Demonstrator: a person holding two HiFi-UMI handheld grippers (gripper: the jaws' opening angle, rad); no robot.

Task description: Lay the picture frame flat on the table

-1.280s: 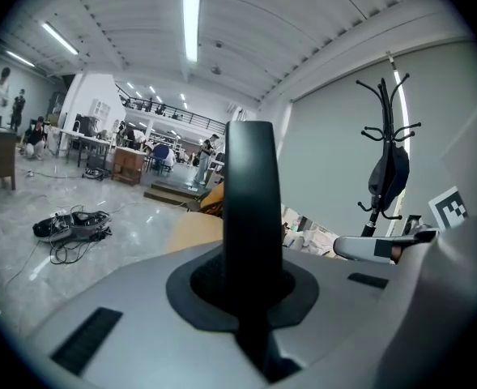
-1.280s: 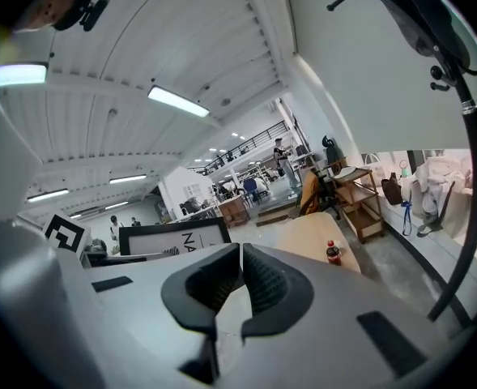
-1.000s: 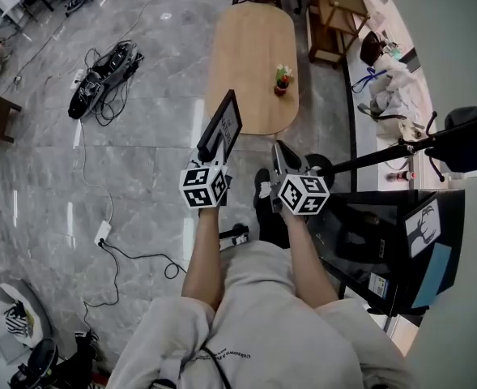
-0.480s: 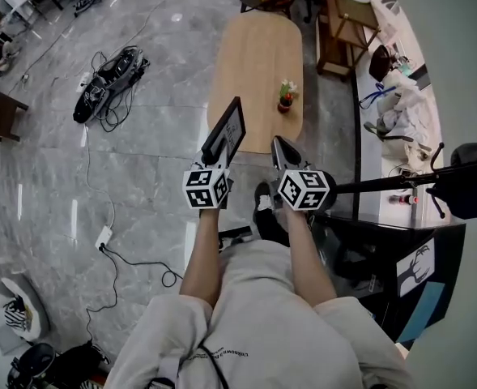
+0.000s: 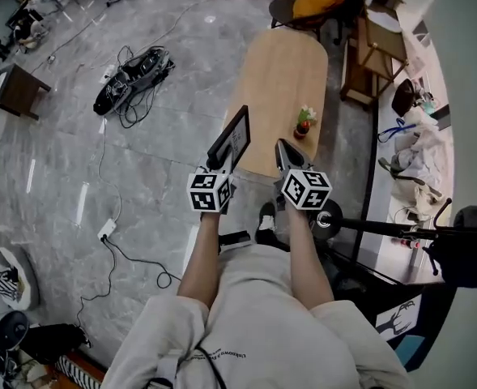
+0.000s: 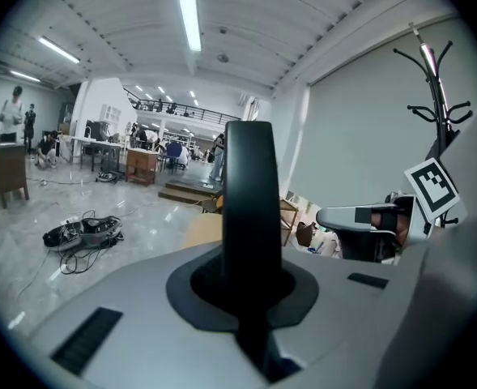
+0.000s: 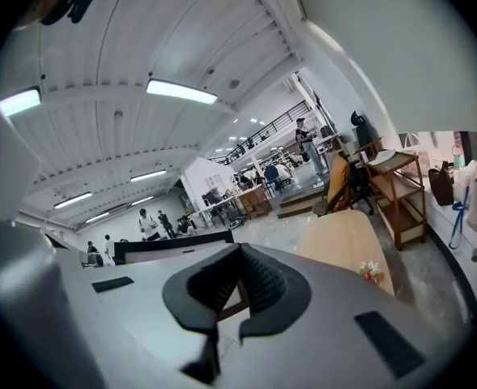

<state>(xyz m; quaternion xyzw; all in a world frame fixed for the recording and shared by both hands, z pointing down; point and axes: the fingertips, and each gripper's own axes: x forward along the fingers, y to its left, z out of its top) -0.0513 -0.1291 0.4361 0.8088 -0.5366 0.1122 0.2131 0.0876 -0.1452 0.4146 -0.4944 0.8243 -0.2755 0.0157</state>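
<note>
The left gripper (image 5: 219,162) is clamped on the lower end of the picture frame (image 5: 232,138), which rises tilted, long axis pointing ahead over the near left edge of the table (image 5: 287,71), while the right gripper (image 5: 282,149), closed on nothing, hangs just beside it.

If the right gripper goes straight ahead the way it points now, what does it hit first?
Probably the near end of the wooden table; the right gripper points that way, but depth is unclear.
</note>
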